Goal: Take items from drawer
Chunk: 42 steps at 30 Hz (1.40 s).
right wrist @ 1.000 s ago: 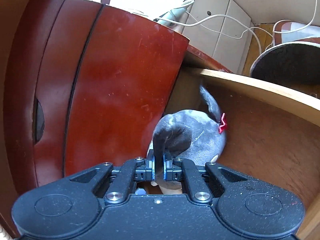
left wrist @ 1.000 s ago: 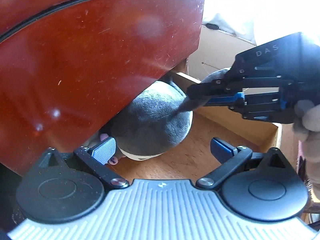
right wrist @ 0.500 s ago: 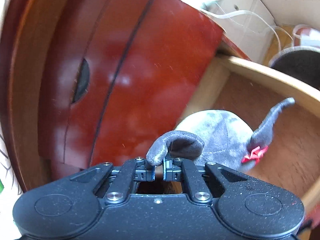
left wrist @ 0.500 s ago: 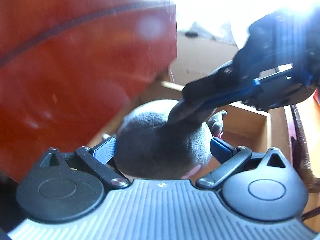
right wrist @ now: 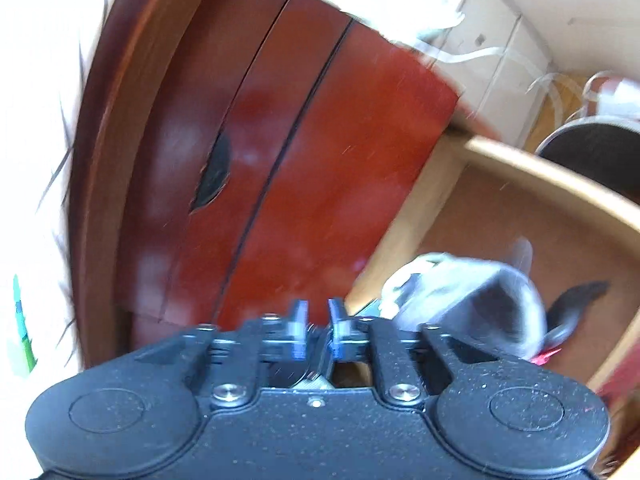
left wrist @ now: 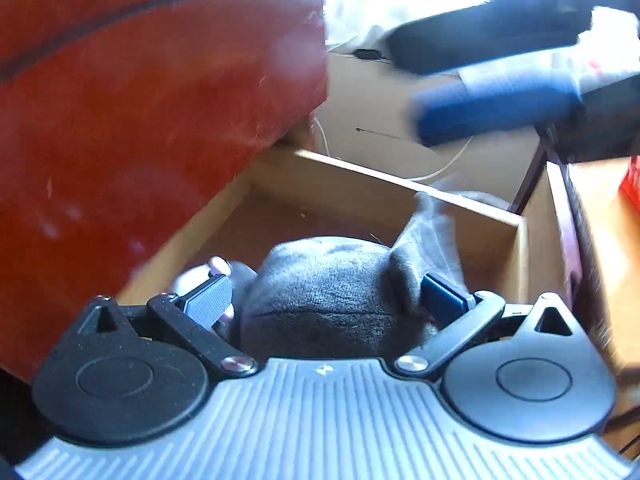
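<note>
1. Grey plush toy (left wrist: 332,296) sits between the wide-spread fingers (left wrist: 210,300) of the left gripper (left wrist: 326,300), its body filling the gap; one pad lies close on each side, and whether they press it cannot be told.
2. Its body is over the open wooden drawer (left wrist: 400,192), near the front, with a thin grey limb sticking up on its right side against the drawer's far wall.
3. A pale, pinkish part of the toy shows just behind the left finger pad.
4. In the right wrist view the same plush toy (right wrist: 472,300) lies to the right of the right gripper (right wrist: 318,316), blurred, with a dark tail-like strip and a small red tag (right wrist: 546,356) at its far side.
5. The right gripper's fingers (right wrist: 298,320) stand slightly apart with a narrow gap between them and nothing in it.
6. From the left wrist view the right gripper (left wrist: 500,80) appears as a blurred black and blue shape high above the drawer, clear of the toy.
7. A red-brown cabinet front (right wrist: 320,184) rises left of the drawer, with dark grooves and a dark recess.
8. Beyond the drawer are pale panels and a white cable (left wrist: 440,170).
</note>
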Each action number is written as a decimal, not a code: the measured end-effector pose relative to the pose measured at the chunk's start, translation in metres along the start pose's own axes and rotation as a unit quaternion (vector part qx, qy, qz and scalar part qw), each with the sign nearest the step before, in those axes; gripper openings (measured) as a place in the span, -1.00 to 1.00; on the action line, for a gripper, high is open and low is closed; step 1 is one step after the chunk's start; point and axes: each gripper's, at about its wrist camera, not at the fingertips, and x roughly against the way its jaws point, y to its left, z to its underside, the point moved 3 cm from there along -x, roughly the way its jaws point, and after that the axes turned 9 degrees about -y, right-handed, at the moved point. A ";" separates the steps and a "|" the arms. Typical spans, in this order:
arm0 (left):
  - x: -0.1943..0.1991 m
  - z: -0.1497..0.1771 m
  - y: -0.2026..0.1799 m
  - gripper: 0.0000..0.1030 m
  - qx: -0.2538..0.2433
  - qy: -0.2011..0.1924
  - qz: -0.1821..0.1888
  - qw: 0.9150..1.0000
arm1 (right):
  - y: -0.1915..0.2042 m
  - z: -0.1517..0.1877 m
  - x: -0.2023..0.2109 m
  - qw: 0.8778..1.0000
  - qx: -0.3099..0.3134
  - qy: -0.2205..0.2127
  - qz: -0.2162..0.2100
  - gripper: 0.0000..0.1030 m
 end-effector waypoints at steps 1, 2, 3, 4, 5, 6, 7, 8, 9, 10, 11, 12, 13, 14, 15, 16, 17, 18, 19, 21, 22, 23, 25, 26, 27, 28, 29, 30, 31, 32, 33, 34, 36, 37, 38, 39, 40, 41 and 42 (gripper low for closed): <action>0.000 -0.001 0.007 1.00 0.026 0.007 0.007 1.000 | 0.000 -0.002 0.001 1.000 0.009 -0.002 0.013 0.06; -0.001 -0.001 0.013 1.00 0.049 0.014 0.012 0.999 | 0.000 -0.003 0.000 0.999 0.027 -0.001 0.039 0.27; -0.003 0.000 0.020 1.00 0.072 0.021 0.018 0.997 | -0.002 -0.002 -0.002 0.997 0.042 0.004 0.067 0.39; -0.005 0.002 0.027 1.00 0.099 0.030 0.025 0.994 | -0.007 -0.001 -0.005 0.995 0.041 0.006 0.092 0.42; -0.007 0.003 0.034 1.00 0.127 0.036 0.031 0.991 | -0.013 0.000 -0.008 0.992 0.039 0.008 0.117 0.47; -0.007 0.004 0.039 1.00 0.147 0.040 0.033 0.988 | -0.018 0.002 -0.010 0.989 0.038 0.010 0.142 0.49; -0.009 0.004 0.043 1.00 0.156 0.042 0.033 0.986 | -0.024 0.003 -0.013 0.985 0.036 0.012 0.167 0.54; -0.009 0.004 0.043 1.00 0.155 0.046 0.035 0.986 | -0.030 0.005 -0.016 0.982 0.029 0.014 0.185 0.57; -0.008 0.004 0.042 1.00 0.152 0.051 0.038 0.986 | -0.039 0.005 -0.018 0.984 0.000 0.015 0.177 0.58; -0.007 0.004 0.041 1.00 0.151 0.055 0.039 0.986 | -0.048 0.006 -0.021 0.985 -0.028 0.016 0.168 0.61; -0.008 0.005 0.042 1.00 0.151 0.058 0.040 0.986 | -0.056 0.006 -0.024 0.986 -0.055 0.018 0.158 0.68; -0.008 0.006 0.043 1.00 0.153 0.059 0.042 0.986 | -0.063 0.006 -0.028 0.985 -0.079 0.021 0.149 0.70; -0.011 0.008 0.046 1.00 0.157 0.059 0.044 0.985 | -0.069 0.005 -0.034 0.985 -0.091 0.029 0.144 0.77; -0.019 0.011 0.053 1.00 0.163 0.061 0.047 0.984 | -0.073 0.004 -0.042 0.984 -0.092 0.042 0.146 0.81; -0.021 0.012 0.059 1.00 0.172 0.063 0.049 0.982 | -0.075 0.003 -0.051 0.982 -0.083 0.055 0.158 0.81; -0.021 0.013 0.064 1.00 0.183 0.065 0.052 0.980 | -0.077 0.002 -0.061 0.980 -0.075 0.068 0.169 0.82; -0.020 0.015 0.068 1.00 0.192 0.067 0.056 0.978 | -0.078 0.002 -0.070 0.979 -0.066 0.080 0.178 0.82; -0.020 0.017 0.071 1.00 0.198 0.070 0.059 0.976 | -0.078 0.003 -0.076 0.978 -0.055 0.090 0.179 0.82; -0.020 0.019 0.073 1.00 0.203 0.072 0.062 0.975 | -0.077 0.004 -0.082 0.977 -0.043 0.099 0.181 0.85; -0.021 0.024 0.075 1.00 0.211 0.078 0.070 0.972 | -0.079 0.005 -0.094 0.976 -0.041 0.123 0.172 0.90; -0.022 0.026 0.076 1.00 0.213 0.082 0.073 0.971 | -0.082 0.006 -0.100 0.976 -0.046 0.136 0.164 0.92; -0.023 0.028 0.077 1.00 0.216 0.085 0.077 0.970 | -0.084 0.007 -0.105 0.975 -0.050 0.148 0.157 0.99; -0.024 0.032 0.076 1.00 0.219 0.087 0.080 0.968 | -0.089 0.008 -0.111 0.974 -0.052 0.161 0.151 1.00; -0.024 0.033 0.077 1.00 0.221 0.088 0.081 0.968 | -0.091 0.009 -0.113 0.973 -0.052 0.168 0.149 1.00; -0.026 0.033 0.076 1.00 0.223 0.089 0.081 0.967 | -0.093 0.010 -0.116 0.972 -0.053 0.175 0.146 1.00; -0.028 0.033 0.076 1.00 0.225 0.091 0.081 0.967 | -0.095 0.010 -0.118 0.972 -0.052 0.181 0.144 1.00; -0.026 0.034 0.077 1.00 0.227 0.093 0.080 0.966 | -0.095 0.010 -0.120 0.971 -0.047 0.185 0.145 1.00; -0.023 0.036 0.079 1.00 0.228 0.096 0.079 0.966 | -0.094 0.010 -0.122 0.970 -0.042 0.189 0.145 1.00; -0.030 0.032 0.078 1.00 0.229 0.099 0.079 0.965 | -0.095 0.007 -0.122 0.969 -0.040 0.193 0.147 1.00; -0.036 0.030 0.079 1.00 0.236 0.103 0.079 0.963 | -0.096 0.006 -0.124 0.968 -0.040 0.197 0.148 1.00; -0.036 0.031 0.081 1.00 0.249 0.106 0.079 0.959 | -0.096 0.006 -0.125 0.968 -0.040 0.199 0.149 1.00; -0.040 0.033 0.082 1.00 0.259 0.110 0.080 0.956 | -0.095 0.008 -0.128 0.968 -0.038 0.198 0.150 1.00; -0.043 0.036 0.082 1.00 0.264 0.107 0.082 0.955 | -0.094 0.010 -0.131 0.969 -0.033 0.195 0.151 1.00; -0.043 0.037 0.081 1.00 0.263 0.103 0.082 0.956 | -0.094 0.011 -0.132 0.969 -0.032 0.193 0.151 1.00; -0.044 0.038 0.080 1.00 0.261 0.096 0.080 0.957 | -0.095 0.011 -0.132 0.970 -0.035 0.188 0.152 1.00; -0.045 0.038 0.078 1.00 0.259 0.087 0.077 0.959 | -0.096 0.012 -0.129 0.971 -0.043 0.179 0.153 1.00; -0.045 0.038 0.077 1.00 0.254 0.081 0.072 0.961 | -0.099 0.014 -0.130 0.973 -0.055 0.161 0.156 1.00; -0.045 0.037 0.076 1.00 0.250 0.077 0.068 0.963 | -0.102 0.017 -0.130 0.974 -0.068 0.143 0.159 1.00; -0.045 0.037 0.076 1.00 0.250 0.074 0.066 0.963 | -0.104 0.019 -0.131 0.976 -0.077 0.128 0.161 1.00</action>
